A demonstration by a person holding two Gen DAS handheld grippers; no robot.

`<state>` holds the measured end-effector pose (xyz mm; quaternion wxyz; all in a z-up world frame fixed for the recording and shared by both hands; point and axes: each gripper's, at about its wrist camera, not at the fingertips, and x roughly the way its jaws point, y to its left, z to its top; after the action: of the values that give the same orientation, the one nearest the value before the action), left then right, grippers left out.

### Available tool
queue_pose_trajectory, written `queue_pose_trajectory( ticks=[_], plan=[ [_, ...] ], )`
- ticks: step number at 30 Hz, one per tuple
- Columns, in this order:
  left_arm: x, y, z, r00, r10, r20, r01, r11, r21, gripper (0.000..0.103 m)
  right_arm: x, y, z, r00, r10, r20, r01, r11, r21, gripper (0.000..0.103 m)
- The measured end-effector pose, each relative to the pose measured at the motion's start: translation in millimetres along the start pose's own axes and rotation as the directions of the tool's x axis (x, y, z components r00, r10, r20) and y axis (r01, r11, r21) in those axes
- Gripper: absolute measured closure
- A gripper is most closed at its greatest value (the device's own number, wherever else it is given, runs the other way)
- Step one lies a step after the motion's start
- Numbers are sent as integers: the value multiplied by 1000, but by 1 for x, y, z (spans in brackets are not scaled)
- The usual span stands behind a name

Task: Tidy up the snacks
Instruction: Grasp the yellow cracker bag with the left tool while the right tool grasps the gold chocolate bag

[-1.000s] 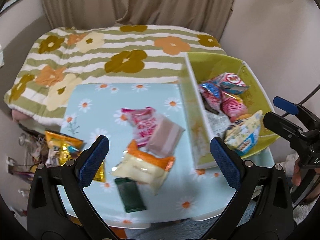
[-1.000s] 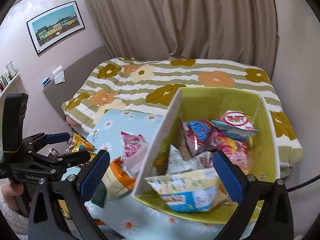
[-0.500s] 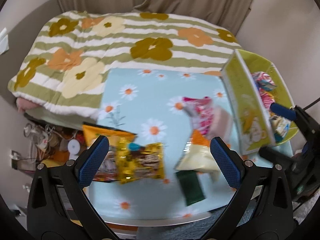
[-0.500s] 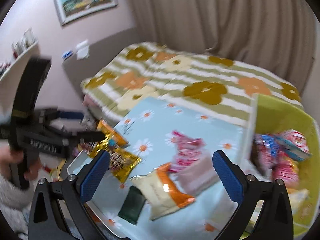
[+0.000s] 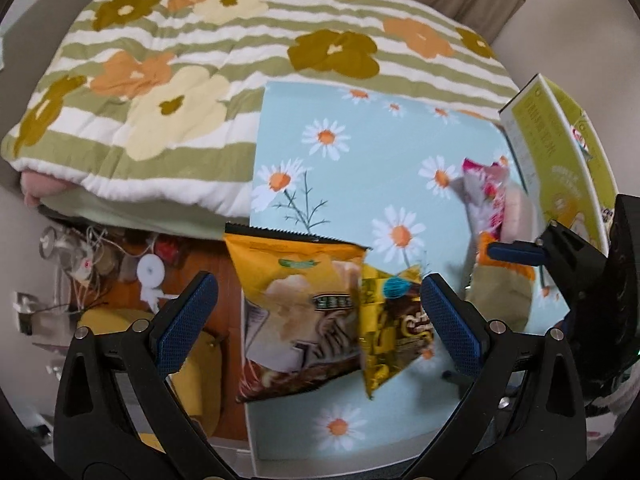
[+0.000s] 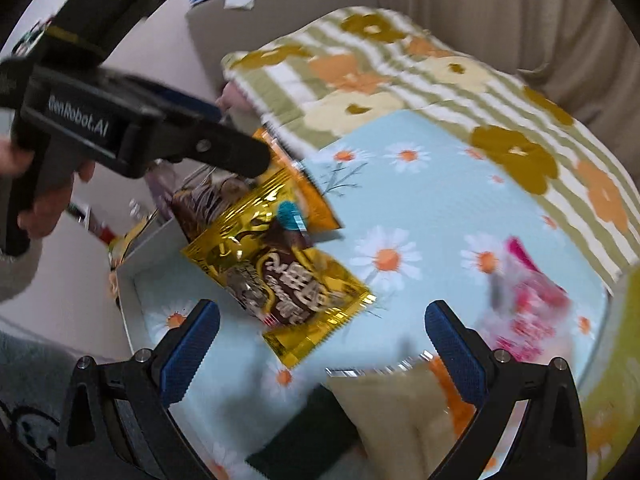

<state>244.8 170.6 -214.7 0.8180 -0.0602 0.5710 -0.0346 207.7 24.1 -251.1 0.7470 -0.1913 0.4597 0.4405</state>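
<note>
My left gripper (image 5: pixel 318 320) is open above the left end of the daisy-print table (image 5: pixel 360 152). An orange chip bag (image 5: pixel 296 304) and a gold chocolate snack pack (image 5: pixel 392 328) lie below its fingers, the bag overhanging the table edge. My right gripper (image 6: pixel 320 340) is open too, hovering near the gold pack (image 6: pixel 280 272). A pink snack (image 6: pixel 528 304), a cream-and-orange bag (image 6: pixel 400 408) and a dark green packet (image 6: pixel 304 432) lie to the right. The green box (image 5: pixel 560 152) stands at the table's right end.
A bed with a floral striped quilt (image 5: pixel 200 80) runs along the table's far side. Cables and small clutter (image 5: pixel 100 264) sit on the floor left of the table. A hand (image 6: pixel 48 200) holds the left gripper's handle. Curtains (image 6: pixel 520 8) hang behind.
Both grippers have swung left, away from the green box and toward the table's left end. The orange bag and gold pack now lie under the left fingers. Both stay open.
</note>
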Motion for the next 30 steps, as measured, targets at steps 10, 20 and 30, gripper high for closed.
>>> queue_pose_trajectory(
  ticks=[10,20,30],
  plan=[
    [18,3,-3,999,-23,-37,24,1000,7,2,37,16,11,998,-15,-69,3,985,-172,26],
    [16,-1,-1,999,-15,-35,15,1000,-11,2,26,6,1,998,-26,-48,18,985,-173,46],
    [15,-10,-5,999,4,-43,-5,1000,-25,2,9,-34,-2,998,-55,-44,54,998,-7,48]
  ],
)
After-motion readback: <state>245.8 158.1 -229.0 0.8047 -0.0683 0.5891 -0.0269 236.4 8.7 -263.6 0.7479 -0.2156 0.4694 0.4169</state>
